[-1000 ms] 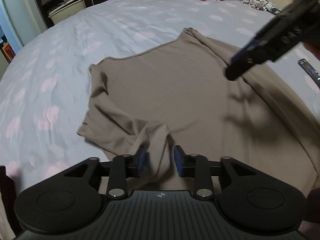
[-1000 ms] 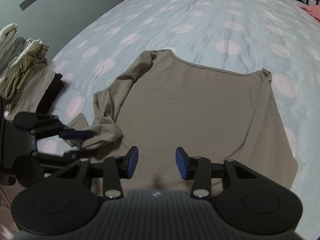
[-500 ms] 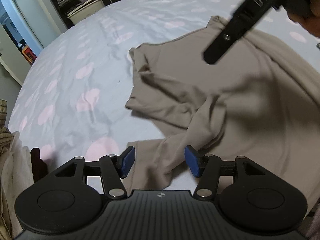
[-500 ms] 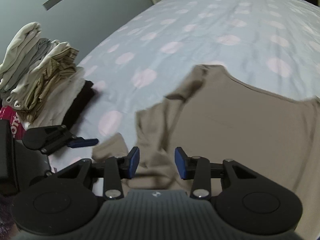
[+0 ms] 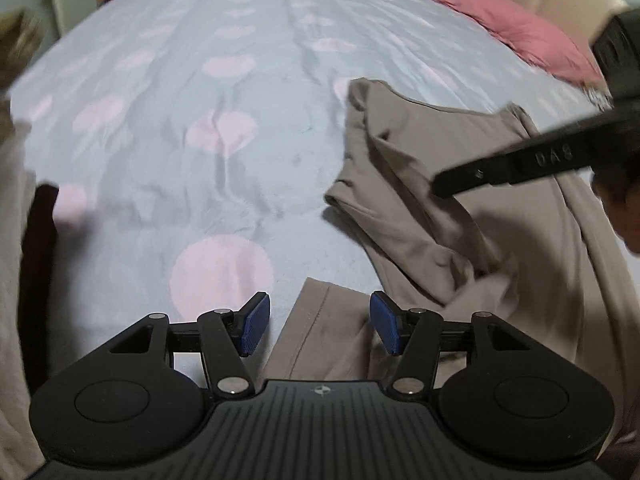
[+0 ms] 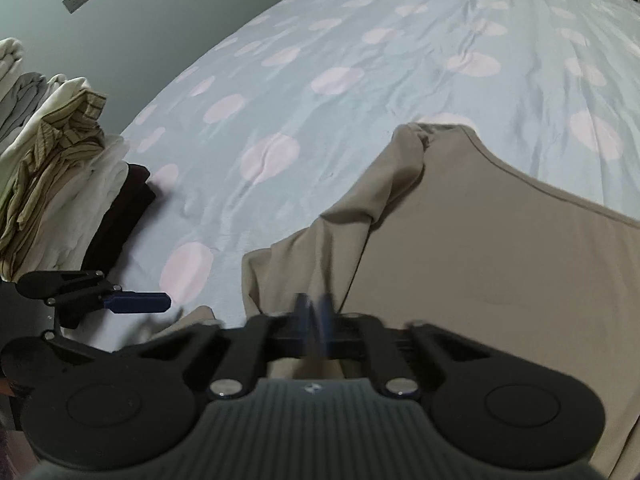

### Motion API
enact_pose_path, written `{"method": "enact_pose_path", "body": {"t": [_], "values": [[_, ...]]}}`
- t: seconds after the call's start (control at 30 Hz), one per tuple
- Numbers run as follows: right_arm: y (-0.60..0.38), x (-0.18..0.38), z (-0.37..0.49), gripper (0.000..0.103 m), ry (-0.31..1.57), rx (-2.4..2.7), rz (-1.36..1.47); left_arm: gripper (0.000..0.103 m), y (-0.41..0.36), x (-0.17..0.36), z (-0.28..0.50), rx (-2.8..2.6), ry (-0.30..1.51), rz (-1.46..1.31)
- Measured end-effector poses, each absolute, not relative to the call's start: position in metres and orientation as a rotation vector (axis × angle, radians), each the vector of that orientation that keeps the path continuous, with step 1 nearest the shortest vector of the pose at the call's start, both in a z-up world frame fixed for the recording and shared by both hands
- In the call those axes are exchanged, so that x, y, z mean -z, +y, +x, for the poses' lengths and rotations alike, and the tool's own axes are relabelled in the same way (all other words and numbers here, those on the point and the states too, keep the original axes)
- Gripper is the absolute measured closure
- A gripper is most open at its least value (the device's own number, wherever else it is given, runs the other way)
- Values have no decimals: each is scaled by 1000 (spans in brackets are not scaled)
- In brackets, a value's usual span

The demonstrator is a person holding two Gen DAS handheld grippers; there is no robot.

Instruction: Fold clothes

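Left gripper (image 5: pixel 316 328) up close, jaws spread wide, blue pads (image 5: pixel 253 324) well apart w/ nothing pinched. A hemmed edge of the tan shirt (image 5: pixel 460 216) lies on the bed just below and between the pads, not gripped.

Right gripper (image 6: pixel 313 320) next: blurred, but its blue pads sit nearly together, only a thin gap between them. Tan fabric lies right at the tips; can't tell if any is caught between them. From the left wrist cam the right gripper shows as a dark bar (image 5: pixel 512 164) reaching in from the right, over the bunched sleeve area.

Shirt itself: spread on the blue bedsheet (image 6: pixel 360 80) w/ pink dots. From the right wrist cam the body of the shirt (image 6: pixel 500 248) lies flat to the right of the gripper; neckline curves along the far edge; a sleeve (image 6: pixel 320 240) is folded and rumpled straight ahead of the tips.

Off to the left, at the bed's edge: stack of folded clothes (image 6: pixel 52 168), a dark item at the bottom. Left gripper's pad (image 6: pixel 136 303) pokes in just beside that stack.

Farther back: pink pillow (image 5: pixel 524 36) at the far right of the bed.
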State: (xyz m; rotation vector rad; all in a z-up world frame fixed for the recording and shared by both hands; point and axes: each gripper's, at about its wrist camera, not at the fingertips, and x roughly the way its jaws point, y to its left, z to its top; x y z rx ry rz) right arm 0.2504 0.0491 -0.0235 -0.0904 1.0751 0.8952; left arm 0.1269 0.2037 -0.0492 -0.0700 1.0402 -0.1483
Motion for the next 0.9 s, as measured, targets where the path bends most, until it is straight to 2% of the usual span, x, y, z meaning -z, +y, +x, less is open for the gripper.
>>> {"method": "enact_pose_path", "body": {"t": [0.03,0.07,0.17,0.2,0.3,0.4,0.47,0.6,0.7,0.9], "values": [[46,22,251,101,1075,-886,-80,57,204,54,129,142,1058,-71],[43,21,252,102,1075,-874,-70,67,204,58,131,136,1076,-71],[28,15,255,102,1078,-816,-34,76,202,63,130,132,1078,-57],[24,15,258,102,1085,-787,-31,83,203,62,130,133,1077,-60],[10,19,265,102,1118,-702,-14,97,203,60,129,141,1078,-71],[4,31,268,102,1146,-649,-31,101,200,57,127,157,1079,-68],[3,36,267,98,1156,-639,-47,101,199,54,124,158,1069,-58],[0,24,257,93,1122,-664,-49,102,203,37,113,163,1020,-96],[-3,8,243,71,1063,-696,-95,102,200,16,99,200,972,-117],[-22,-15,220,71,1013,-728,-115,102,192,-23,56,275,895,-236]]}}
